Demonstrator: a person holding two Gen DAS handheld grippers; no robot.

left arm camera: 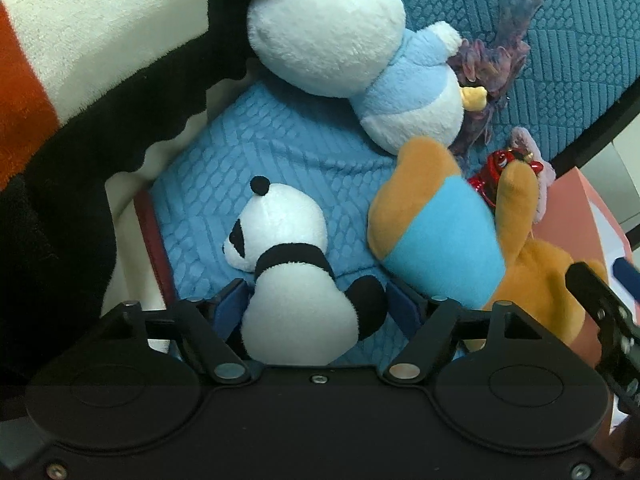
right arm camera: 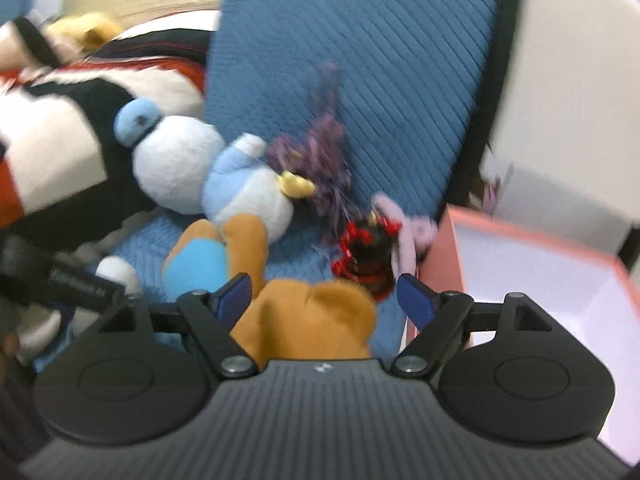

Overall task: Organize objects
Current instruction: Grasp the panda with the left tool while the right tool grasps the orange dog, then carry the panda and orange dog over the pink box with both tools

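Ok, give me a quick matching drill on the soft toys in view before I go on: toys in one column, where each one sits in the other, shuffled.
Toys:
1. panda plush
2. orange bear plush
3. white duck plush
4. pink box

Places:
A. against the dark blue backrest, hat end toward the striped blanket
B. between the open left tongs
C. at the right edge, beside the seat, open top
D. between the open right tongs

Pairs: 1-B, 2-D, 3-A, 4-C
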